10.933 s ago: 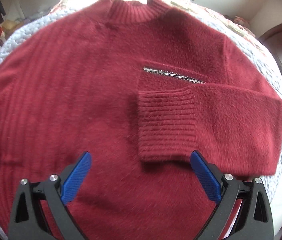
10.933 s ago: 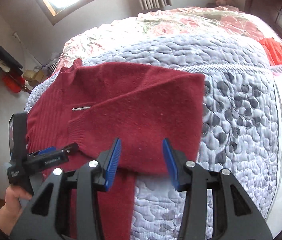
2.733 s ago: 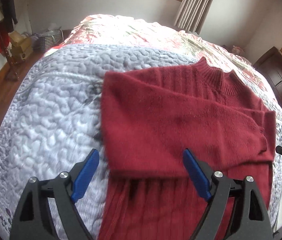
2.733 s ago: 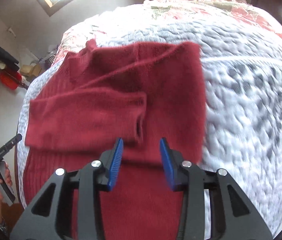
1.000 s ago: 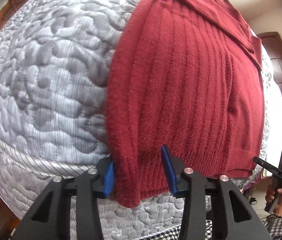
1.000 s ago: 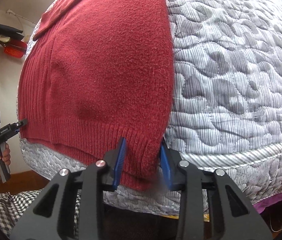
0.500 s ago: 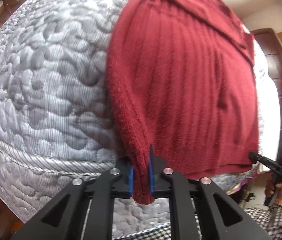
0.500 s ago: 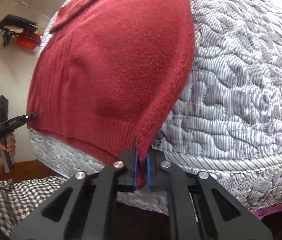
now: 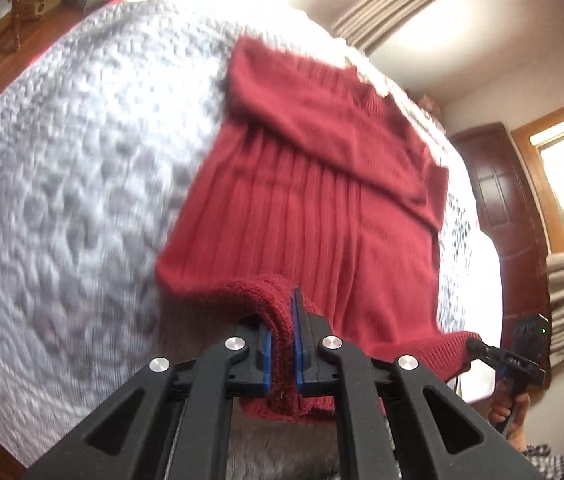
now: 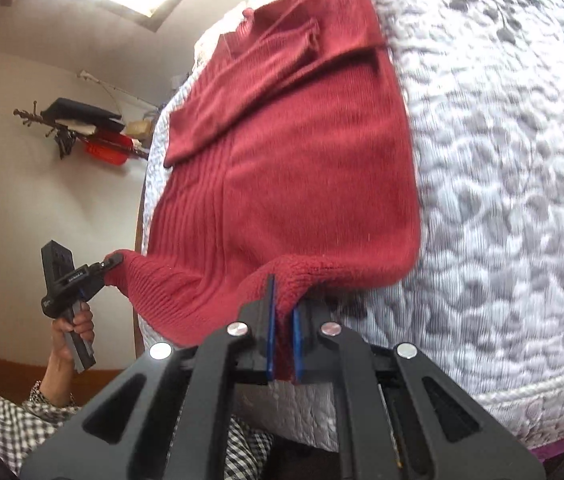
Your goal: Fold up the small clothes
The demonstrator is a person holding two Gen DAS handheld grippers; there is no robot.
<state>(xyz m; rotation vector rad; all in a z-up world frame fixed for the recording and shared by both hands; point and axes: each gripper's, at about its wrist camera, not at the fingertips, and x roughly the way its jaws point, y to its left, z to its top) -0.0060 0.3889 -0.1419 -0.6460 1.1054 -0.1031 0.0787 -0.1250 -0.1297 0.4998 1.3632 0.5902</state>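
On the quilt (image 9: 61, 168), both grippers pinch the sweater (image 9: 322, 200) hem

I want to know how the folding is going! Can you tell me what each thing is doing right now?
red sweater: on the bed, sleeves folded across the chest, bottom hem lifted off the quilt at both corners.
left gripper: shut on one hem corner.
right gripper: shut on the other hem corner.
quilt: spread flat under the sweater.
curtain: hanging, gathered beside the window.
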